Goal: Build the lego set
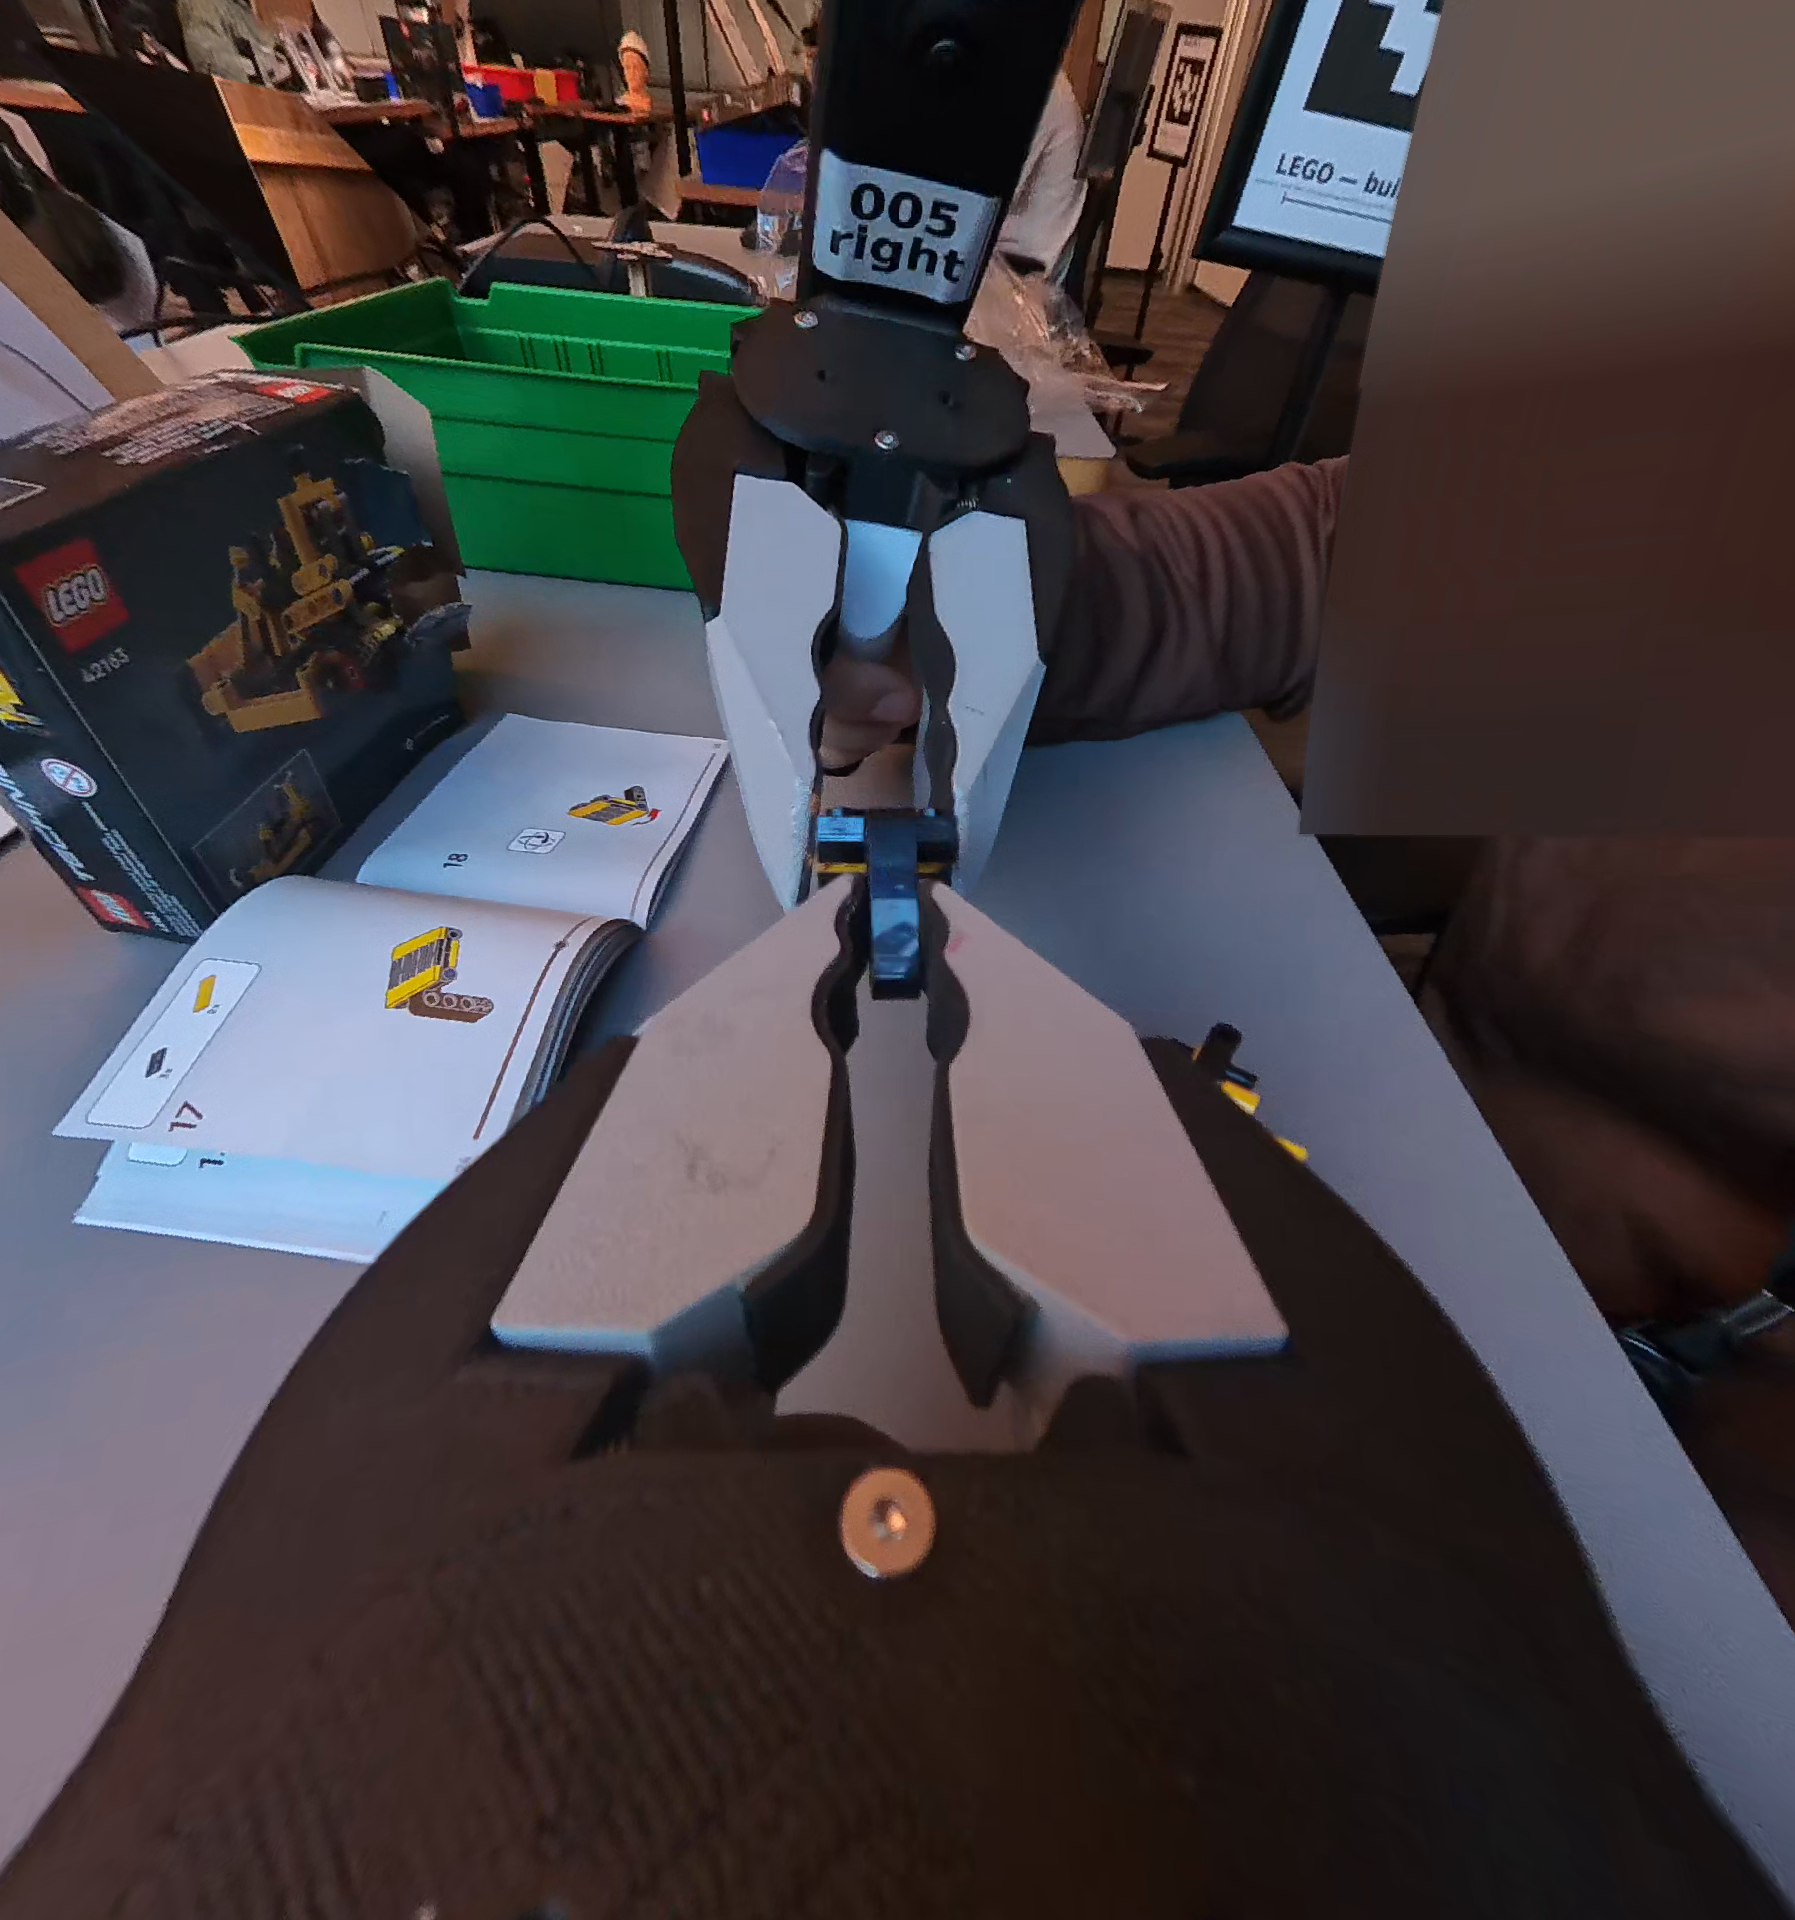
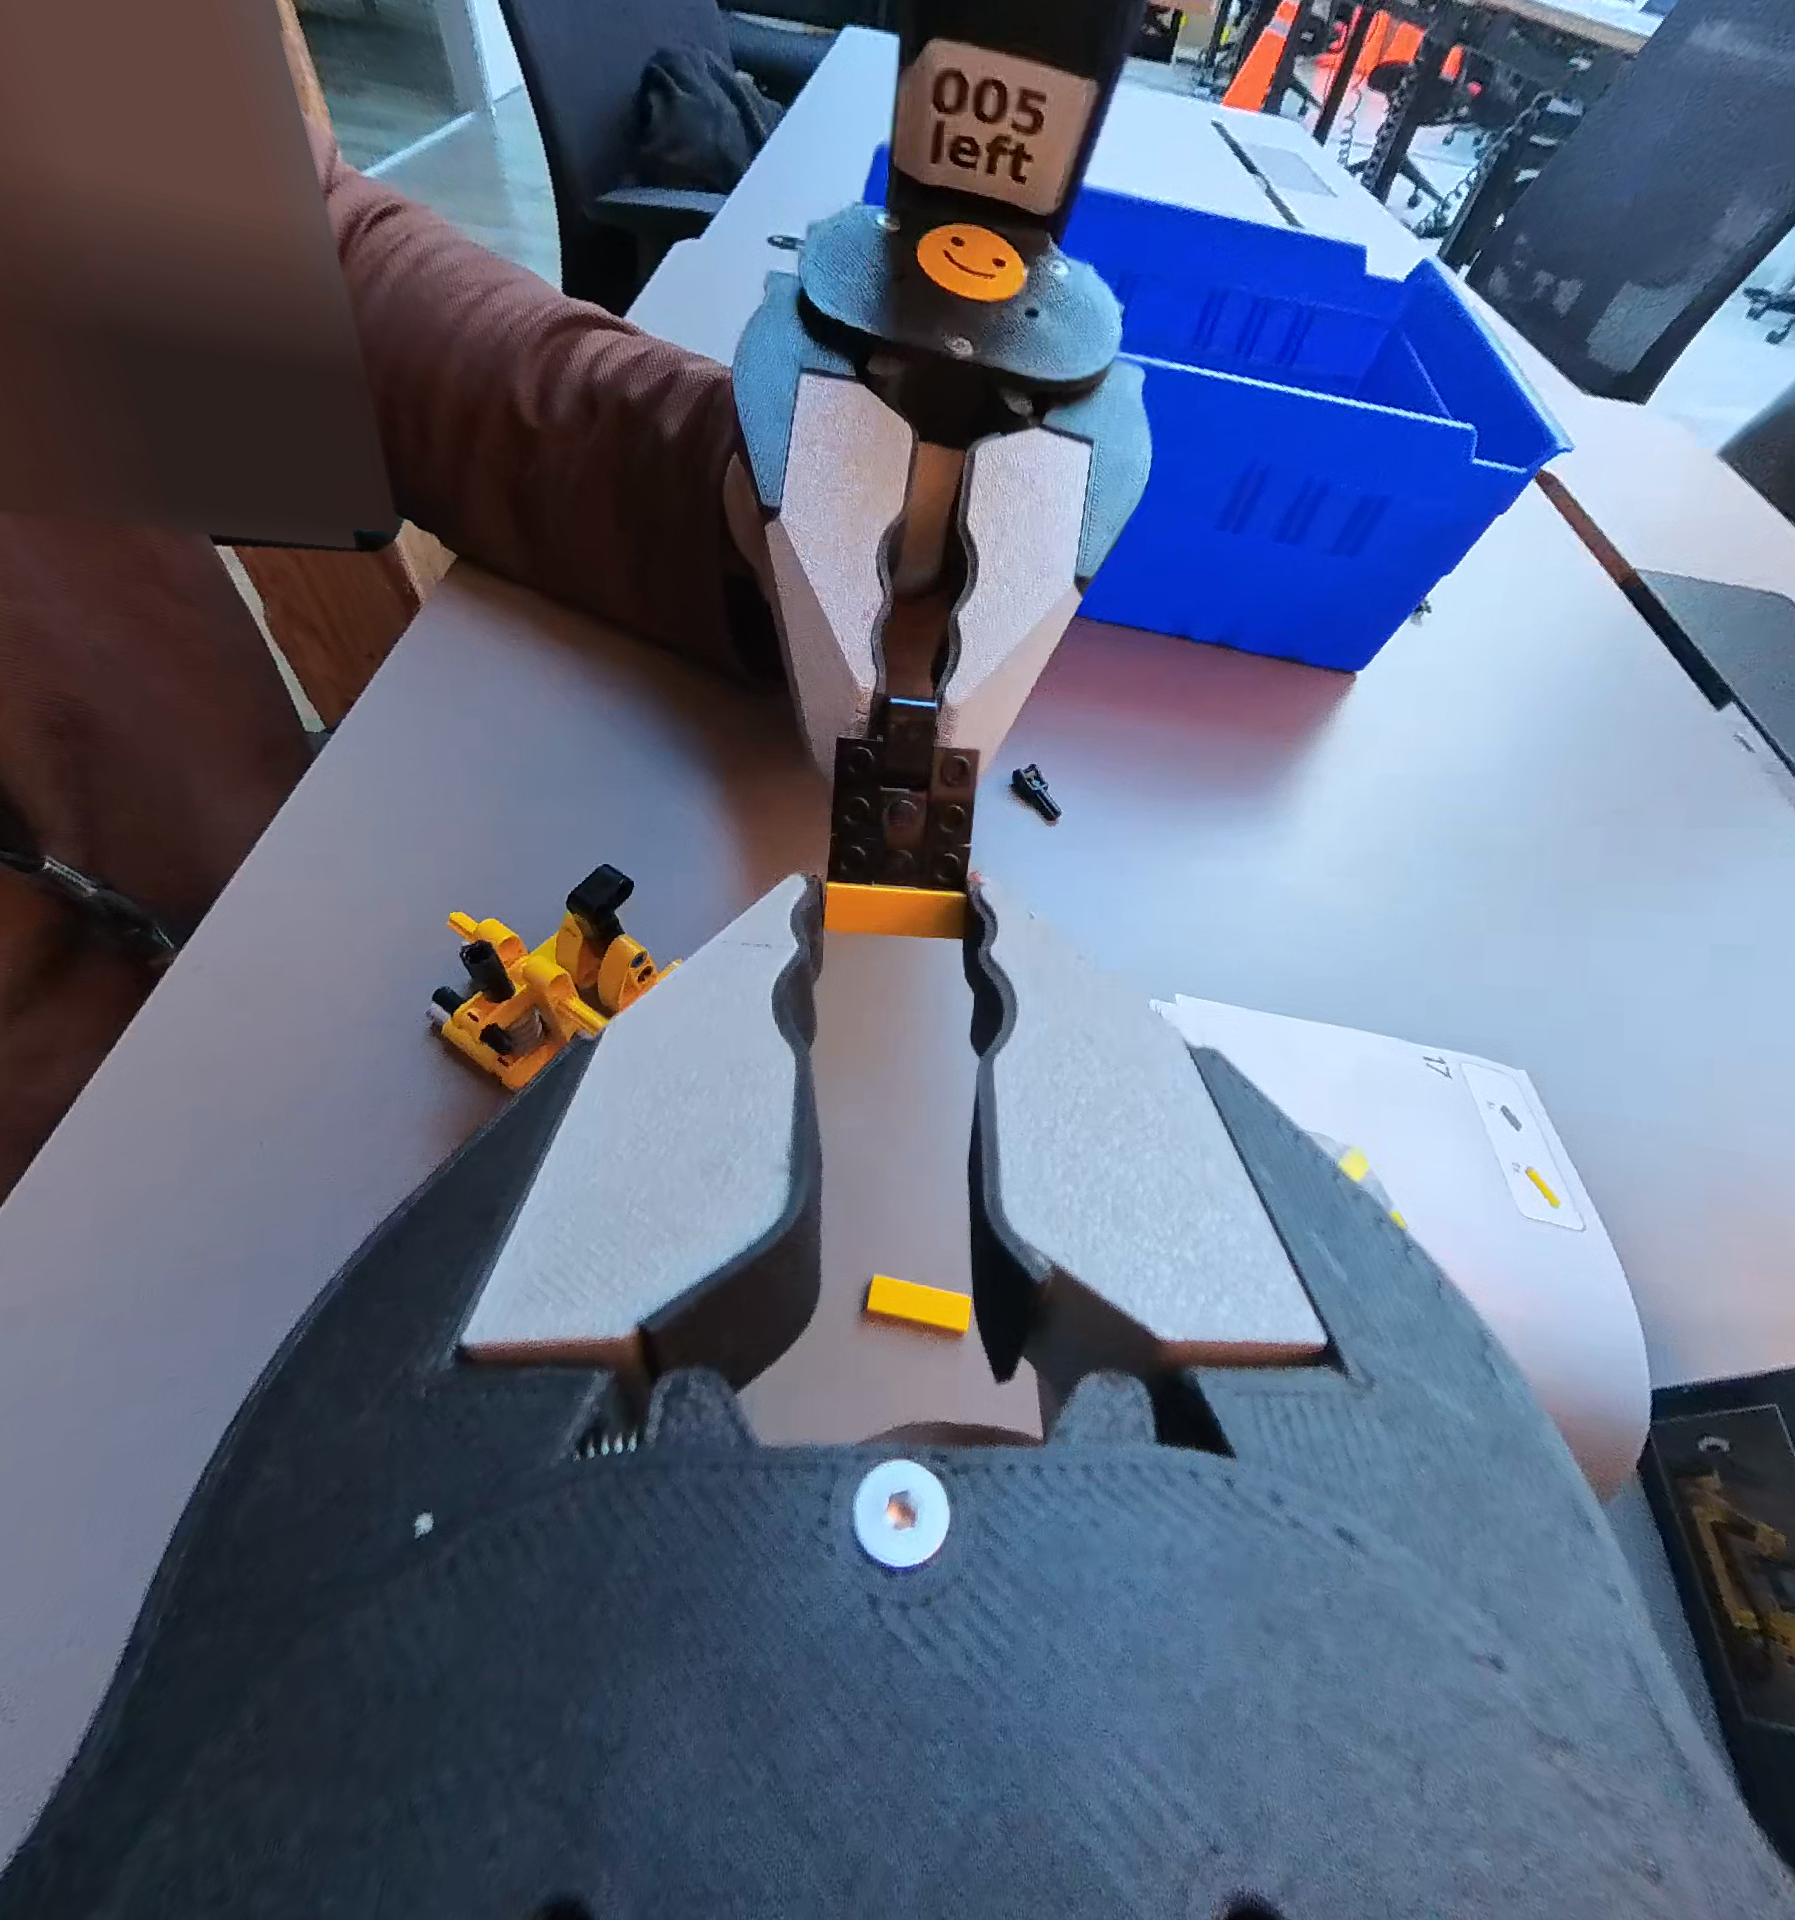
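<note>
My right gripper (image 2: 893, 899) is shut on a black studded plate (image 2: 903, 810) with a yellow edge (image 2: 898, 912) and holds it above the table. My left gripper (image 1: 895, 899) faces it and is shut on a small black piece (image 1: 893, 940), which touches the plate's top. The left gripper (image 2: 908, 717) also shows in the right wrist view, and the right gripper (image 1: 882, 831) in the left wrist view. A yellow and black sub-assembly (image 2: 540, 987) lies on the table to the left. A loose yellow tile (image 2: 919, 1304) lies under my right gripper.
An open instruction booklet (image 1: 353, 1018) and the set's box (image 1: 197, 644) lie on the grey table (image 1: 581, 644), with a green bin (image 1: 560, 416) behind. A blue bin (image 2: 1288, 416) stands at the far end. A small black pin (image 2: 1036, 792) lies nearby. A person's sleeves are close. Both grippers' tips are close together, under 4 cm apart. My right tips are roughly 10 cm from the loose yellow tile (image 2: 919, 1304).
</note>
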Tool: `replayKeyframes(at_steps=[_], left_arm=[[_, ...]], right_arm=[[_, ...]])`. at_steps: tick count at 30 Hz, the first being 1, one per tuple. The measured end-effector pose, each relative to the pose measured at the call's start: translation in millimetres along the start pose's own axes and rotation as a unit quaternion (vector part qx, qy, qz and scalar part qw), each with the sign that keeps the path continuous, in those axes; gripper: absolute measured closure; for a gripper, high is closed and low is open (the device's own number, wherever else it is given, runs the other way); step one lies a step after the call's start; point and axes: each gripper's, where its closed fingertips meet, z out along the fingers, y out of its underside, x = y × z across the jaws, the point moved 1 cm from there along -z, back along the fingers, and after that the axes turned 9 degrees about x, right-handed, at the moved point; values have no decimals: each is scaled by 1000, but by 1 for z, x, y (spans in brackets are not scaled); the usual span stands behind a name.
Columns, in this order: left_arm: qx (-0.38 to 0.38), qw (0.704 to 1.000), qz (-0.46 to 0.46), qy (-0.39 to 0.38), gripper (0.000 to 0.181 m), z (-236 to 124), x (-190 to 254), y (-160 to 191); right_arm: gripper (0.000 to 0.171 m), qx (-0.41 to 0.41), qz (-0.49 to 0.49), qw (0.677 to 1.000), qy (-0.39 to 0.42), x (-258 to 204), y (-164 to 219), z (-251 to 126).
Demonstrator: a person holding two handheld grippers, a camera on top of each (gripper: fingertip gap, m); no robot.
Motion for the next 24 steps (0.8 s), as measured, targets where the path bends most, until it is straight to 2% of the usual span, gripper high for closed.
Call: replayKeyframes(at_steps=[4,8,15,20,21,24], left_arm=[[4,1000,-25,10,175,0,-1,1],[5,1000,-28,4,155,0,-2,-1],[19,999,-39,6,157,2,-1,-4],[2,1000,-6,-13,158,2,-3,-1],[-3,1000,-1,-20,157,2,-5,0],[4,1000,-14,-27,158,-1,-10,-1]], right_arm=[[148,-8,-8,1000,8,2,4,2],[148,-4,0,1000,9,4,3,0],[148,-5,-2,1000,3,0,3,5],[148,-24,-9,1000,5,2,7,1],[143,-40,-23,999,18,7,9,-5],[146,-50,-71,990,107,38,-3,-42]])
